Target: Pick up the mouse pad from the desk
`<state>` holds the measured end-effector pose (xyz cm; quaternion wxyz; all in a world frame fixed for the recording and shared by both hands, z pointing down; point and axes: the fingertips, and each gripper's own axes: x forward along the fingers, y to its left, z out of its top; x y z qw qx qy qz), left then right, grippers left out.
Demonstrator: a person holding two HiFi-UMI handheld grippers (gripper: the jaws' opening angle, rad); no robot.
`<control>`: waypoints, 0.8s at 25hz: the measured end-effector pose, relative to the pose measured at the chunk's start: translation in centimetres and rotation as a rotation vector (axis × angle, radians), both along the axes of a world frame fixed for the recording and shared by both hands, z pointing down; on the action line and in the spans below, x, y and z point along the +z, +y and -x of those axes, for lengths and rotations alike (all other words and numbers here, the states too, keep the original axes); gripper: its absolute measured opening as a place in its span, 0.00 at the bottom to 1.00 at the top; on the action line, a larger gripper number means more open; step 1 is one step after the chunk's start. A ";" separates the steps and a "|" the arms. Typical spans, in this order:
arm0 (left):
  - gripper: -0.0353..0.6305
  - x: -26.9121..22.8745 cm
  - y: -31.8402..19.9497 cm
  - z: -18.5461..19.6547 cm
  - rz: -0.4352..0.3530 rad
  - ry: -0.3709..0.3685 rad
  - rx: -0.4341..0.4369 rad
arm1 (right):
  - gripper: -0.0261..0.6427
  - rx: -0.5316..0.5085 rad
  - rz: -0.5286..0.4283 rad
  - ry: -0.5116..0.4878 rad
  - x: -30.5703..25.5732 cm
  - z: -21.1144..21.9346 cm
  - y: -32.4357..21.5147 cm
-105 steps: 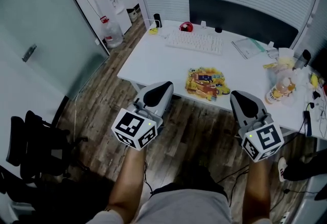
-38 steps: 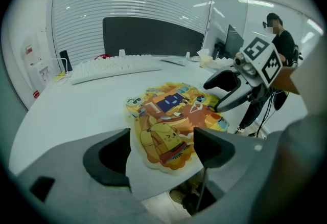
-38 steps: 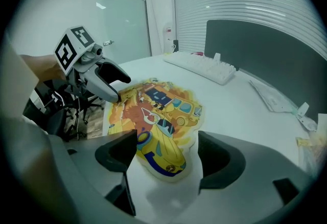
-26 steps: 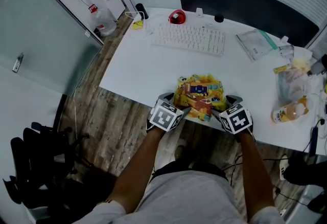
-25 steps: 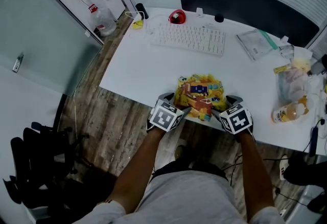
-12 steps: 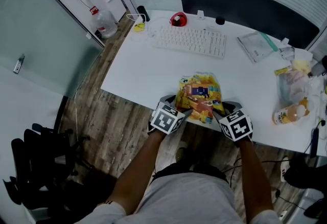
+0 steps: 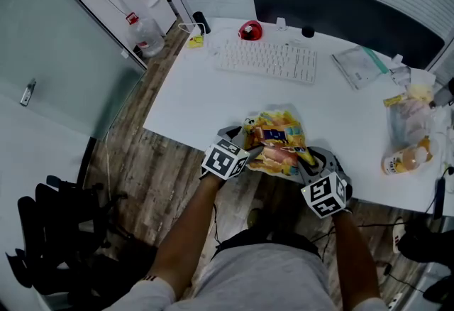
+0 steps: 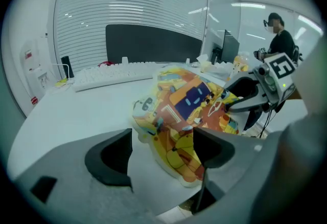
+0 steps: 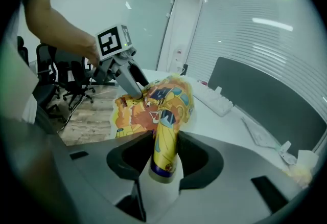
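The mouse pad (image 7: 275, 144), yellow and orange with cartoon print, lies at the white desk's (image 7: 191, 100) near edge, its right side curled up off the surface. My right gripper (image 7: 306, 160) is closing, and its pads pinch the rolled edge of the mouse pad (image 9: 164, 146) between them (image 9: 166, 154). My left gripper (image 7: 245, 143) is at the pad's left side. In the left gripper view its jaws (image 8: 161, 154) stand wide apart, with the pad's corner (image 8: 179, 156) lying between them, close to the right-hand jaw and not squeezed.
A white keyboard (image 7: 268, 59) and a red object (image 7: 249, 31) lie further back, in front of a dark panel (image 7: 340, 11). A bottle (image 7: 401, 159), a plastic bag (image 7: 406, 118) and a packet (image 7: 358, 64) crowd the desk's right end. A person (image 8: 280, 39) stands beyond it.
The right gripper has rolled and drawn back toward me, its jaws closing on the pad's right edge. That edge has curled up off the desk. The left gripper shifted slightly.
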<state>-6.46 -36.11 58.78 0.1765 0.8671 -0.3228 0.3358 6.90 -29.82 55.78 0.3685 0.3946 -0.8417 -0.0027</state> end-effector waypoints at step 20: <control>0.14 -3.7 -0.3 -0.1 -0.003 0.190 0.210 | 0.34 -0.014 -0.079 0.040 -0.5 -0.9 0.1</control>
